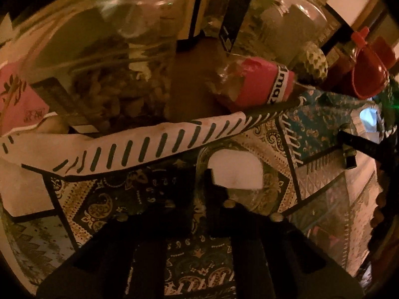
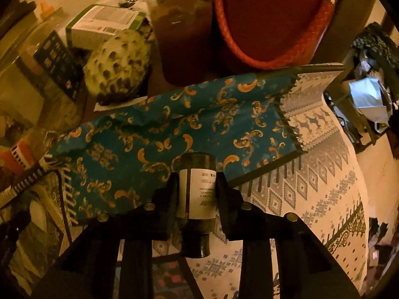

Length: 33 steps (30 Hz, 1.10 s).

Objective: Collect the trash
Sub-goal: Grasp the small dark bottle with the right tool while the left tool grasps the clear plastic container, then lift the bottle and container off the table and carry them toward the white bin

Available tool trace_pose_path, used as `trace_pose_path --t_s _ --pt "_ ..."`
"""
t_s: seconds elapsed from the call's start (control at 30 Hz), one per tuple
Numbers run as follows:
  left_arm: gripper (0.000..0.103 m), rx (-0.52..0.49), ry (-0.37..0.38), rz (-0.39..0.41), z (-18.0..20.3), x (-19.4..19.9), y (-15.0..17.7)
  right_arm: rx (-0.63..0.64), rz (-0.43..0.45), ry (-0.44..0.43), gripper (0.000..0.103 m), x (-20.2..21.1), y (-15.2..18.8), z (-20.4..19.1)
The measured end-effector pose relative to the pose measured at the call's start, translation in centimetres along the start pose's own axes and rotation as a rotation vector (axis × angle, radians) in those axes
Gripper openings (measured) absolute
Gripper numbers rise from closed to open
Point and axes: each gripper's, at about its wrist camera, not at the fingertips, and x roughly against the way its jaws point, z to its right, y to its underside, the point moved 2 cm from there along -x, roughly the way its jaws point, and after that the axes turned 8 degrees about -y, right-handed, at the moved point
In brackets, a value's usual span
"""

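The right gripper (image 2: 197,194) clamps a dark labelled bottle (image 2: 197,199) (contents unseen); the left gripper (image 1: 219,196) pinches white paper (image 1: 237,172) above the patterned tabletop (image 1: 112,199).

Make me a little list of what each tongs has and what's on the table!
left tongs: shut on a white scrap
right tongs: shut on a small dark bottle with a white label
table cover: patterned cloth, blue paper on top
nearby: big clear jar, pink wrapper, spotted ball, red basket, sauce bottle
light: dim and yellowish
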Motion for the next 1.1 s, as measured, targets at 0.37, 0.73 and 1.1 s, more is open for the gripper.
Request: trace_pose_path --t_s 0.37,0.73,1.1 --pt "0.000 -0.002 -0.049 0.112 2.9 5.2 1.1 0.056 0.023 -0.144 0.026 5.2 3.8 0.1" --pt "0.000 0.033 -0.091 0.359 7.1 17.4 2.9 0.114 0.167 -0.302 0.026 16.4 5.8 3.6" --pt "0.000 0.093 -0.081 0.620 15.0 30.8 8.9 0.258 0.383 -0.410 0.026 27.1 7.6 7.6"
